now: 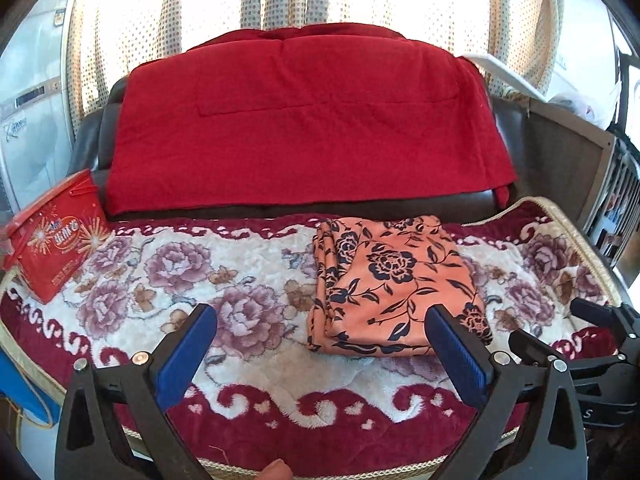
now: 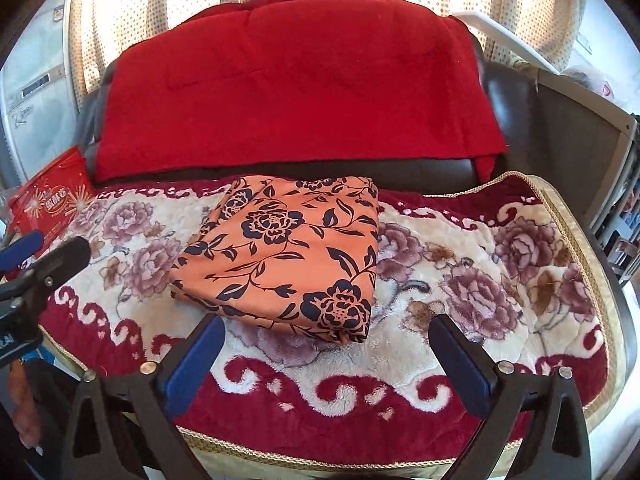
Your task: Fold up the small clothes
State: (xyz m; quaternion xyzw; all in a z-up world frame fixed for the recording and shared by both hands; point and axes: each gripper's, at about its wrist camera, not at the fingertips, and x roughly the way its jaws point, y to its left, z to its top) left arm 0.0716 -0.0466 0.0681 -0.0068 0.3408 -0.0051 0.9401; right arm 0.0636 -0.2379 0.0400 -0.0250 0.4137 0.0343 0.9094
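An orange cloth with a dark blue flower print point(image 1: 394, 284) lies folded into a neat stack on the flowered blanket point(image 1: 180, 280). It also shows in the right wrist view point(image 2: 288, 252), just beyond the fingers. My left gripper point(image 1: 320, 328) is open and empty, held above the blanket near its front edge, with the cloth ahead and to the right. My right gripper point(image 2: 326, 338) is open and empty, a little in front of the cloth's near corner. The right gripper also shows at the right edge of the left wrist view point(image 1: 592, 344).
A red blanket point(image 1: 304, 120) hangs over a dark sofa back behind the table. A red printed box point(image 1: 52, 240) stands at the left end. Dotted curtains hang behind, a white appliance point(image 1: 28, 120) stands at the left, and shelves point(image 1: 616, 208) stand at the right.
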